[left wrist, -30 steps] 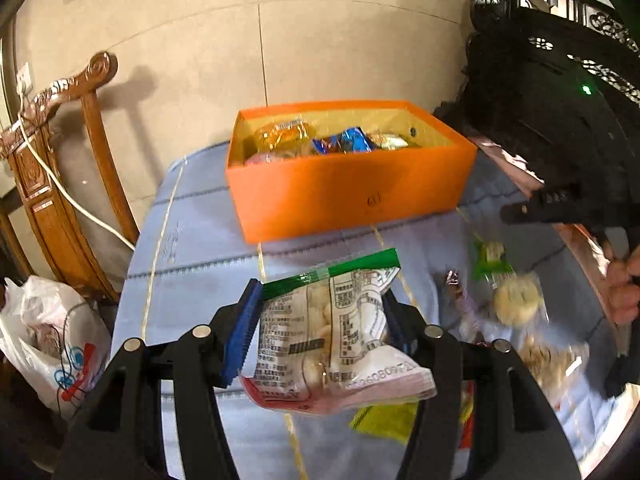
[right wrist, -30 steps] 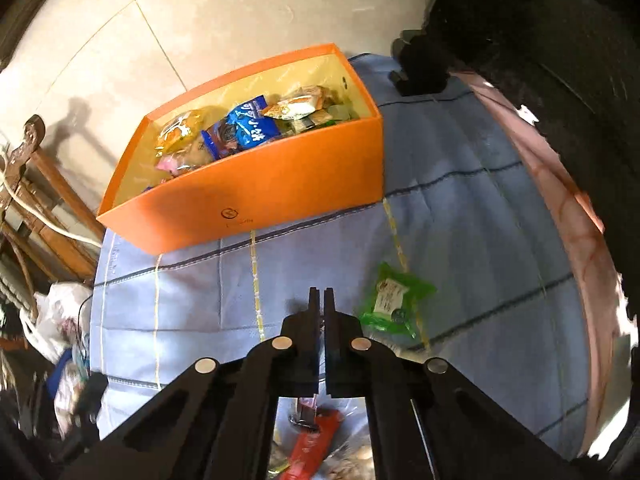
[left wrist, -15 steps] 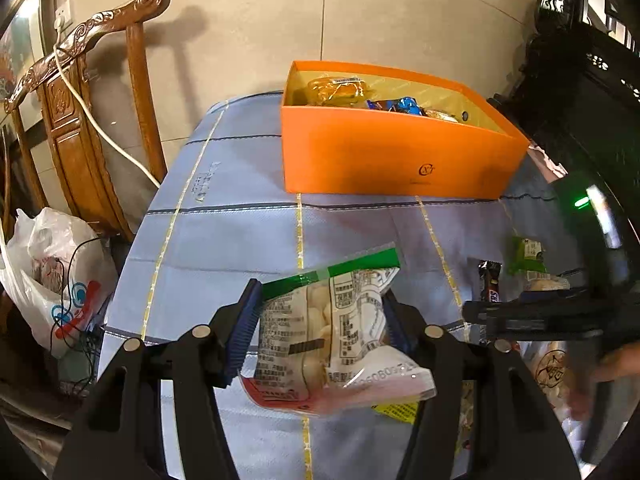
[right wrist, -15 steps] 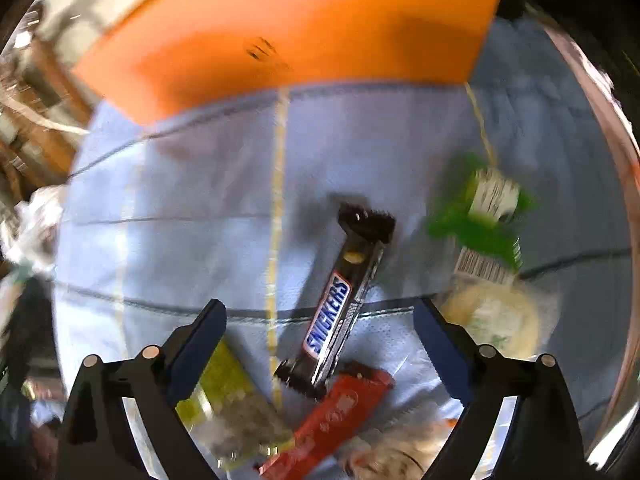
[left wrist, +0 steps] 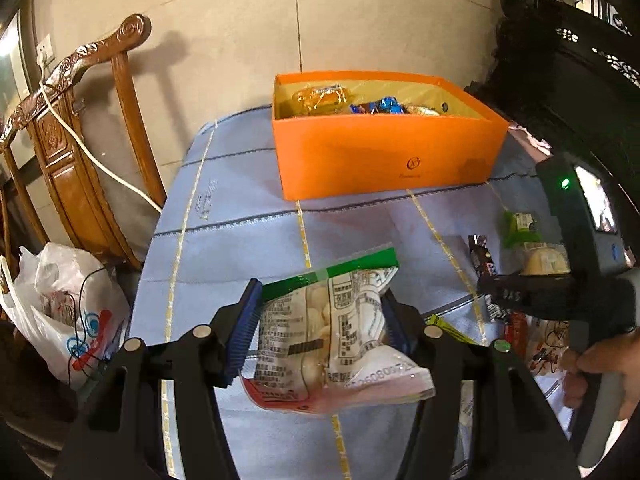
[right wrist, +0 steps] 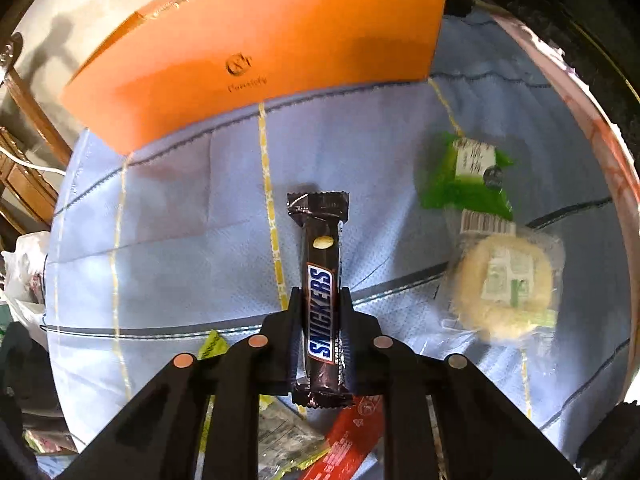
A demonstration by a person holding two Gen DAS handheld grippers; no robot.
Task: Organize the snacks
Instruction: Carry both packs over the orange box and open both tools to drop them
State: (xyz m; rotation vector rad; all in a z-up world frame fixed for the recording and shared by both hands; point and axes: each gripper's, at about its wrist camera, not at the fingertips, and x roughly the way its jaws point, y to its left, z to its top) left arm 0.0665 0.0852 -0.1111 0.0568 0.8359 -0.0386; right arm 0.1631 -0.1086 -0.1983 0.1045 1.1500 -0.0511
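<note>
My left gripper (left wrist: 320, 300) is shut on a white snack bag with a green top edge (left wrist: 332, 328), held above the blue cloth. The orange box (left wrist: 384, 156) stands at the far side with several wrapped snacks inside. My right gripper (right wrist: 320, 300) is shut on a Snickers bar (right wrist: 320, 280) that lies lengthwise between the fingers on the cloth, pointing at the orange box (right wrist: 256, 52). The right gripper also shows at the right of the left wrist view (left wrist: 520, 292), low over the snacks.
A green packet (right wrist: 468, 176) and a round wrapped cake (right wrist: 508, 284) lie right of the Snickers. A red packet (right wrist: 344, 440) and yellow-green wrappers (right wrist: 212, 348) lie near me. A wooden chair (left wrist: 80, 152) and a plastic bag (left wrist: 68, 308) are left of the table; dark furniture (left wrist: 568, 72) is right.
My right gripper has dropped to the cloth and closed its wide-open jaws around the Snickers bar. The left gripper still holds its bag, and its view has swung slightly back to the right.
</note>
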